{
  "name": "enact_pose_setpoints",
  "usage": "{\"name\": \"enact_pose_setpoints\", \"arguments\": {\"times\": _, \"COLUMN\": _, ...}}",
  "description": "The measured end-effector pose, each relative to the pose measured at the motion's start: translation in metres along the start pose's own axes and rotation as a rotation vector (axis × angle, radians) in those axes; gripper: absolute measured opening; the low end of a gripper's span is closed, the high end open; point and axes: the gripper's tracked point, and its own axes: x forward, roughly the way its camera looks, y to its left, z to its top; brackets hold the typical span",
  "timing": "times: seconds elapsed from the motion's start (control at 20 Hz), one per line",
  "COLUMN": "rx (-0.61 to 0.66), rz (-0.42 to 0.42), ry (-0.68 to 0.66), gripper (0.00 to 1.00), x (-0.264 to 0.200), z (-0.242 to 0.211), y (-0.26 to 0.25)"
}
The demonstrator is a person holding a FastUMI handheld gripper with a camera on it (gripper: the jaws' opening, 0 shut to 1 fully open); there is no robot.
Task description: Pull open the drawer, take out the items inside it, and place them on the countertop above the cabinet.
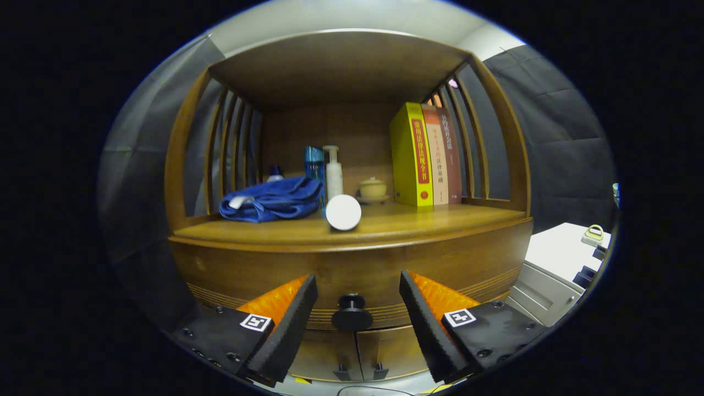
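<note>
The gripper (357, 324) was spread wide, its two fingers (289, 324) apart and holding nothing. Between them, just ahead, sat the drawer's dark round knob (352, 312), untouched by either finger. The knob stood out from the front of the closed drawer (341, 275), a wide wooden panel with grooved lines along its lower edge. Below the drawer, two small cabinet doors (357, 352) met at a seam, each with a little dark handle.

Above the drawer ran the wooden tabletop (440, 220) of the cabinet, enclosed by slatted sides and a wooden roof. Near its front edge, almost straight beyond the knob, lay a white round object (343, 212). To the left of it rested a crumpled blue cloth (272, 201). Farther back stood a blue bottle (314, 162) and a white pump bottle (333, 170) side by side, with a small dark-capped item (275, 173) behind the cloth. Right of the bottles sat a small pale lidded pot (373, 188). On the far right, three books stood upright together: a yellow book (411, 157), a pale book (435, 159) and a dark red book (451, 157).

Off to the right of the cabinet, well apart, stood a white unit (555, 258) with a small light object (595, 234) on top.
</note>
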Motion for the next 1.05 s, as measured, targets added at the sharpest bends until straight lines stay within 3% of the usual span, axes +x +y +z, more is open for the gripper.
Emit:
{"name": "enact_pose_setpoints", "arguments": {"times": 0.35, "rx": 0.010, "rz": 0.010, "ry": -0.030, "gripper": 0.98, "x": -0.103, "z": 0.075, "y": 0.001}}
{"name": "enact_pose_setpoints", "arguments": {"times": 0.6, "rx": 0.015, "rz": 0.069, "ry": -0.038, "gripper": 0.98, "x": -0.160, "z": 0.106, "y": 0.009}}
{"name": "enact_pose_setpoints", "arguments": {"times": 1.05, "rx": -0.014, "rz": 0.072, "ry": -0.055, "gripper": 0.98, "x": -0.191, "z": 0.125, "y": 0.000}}
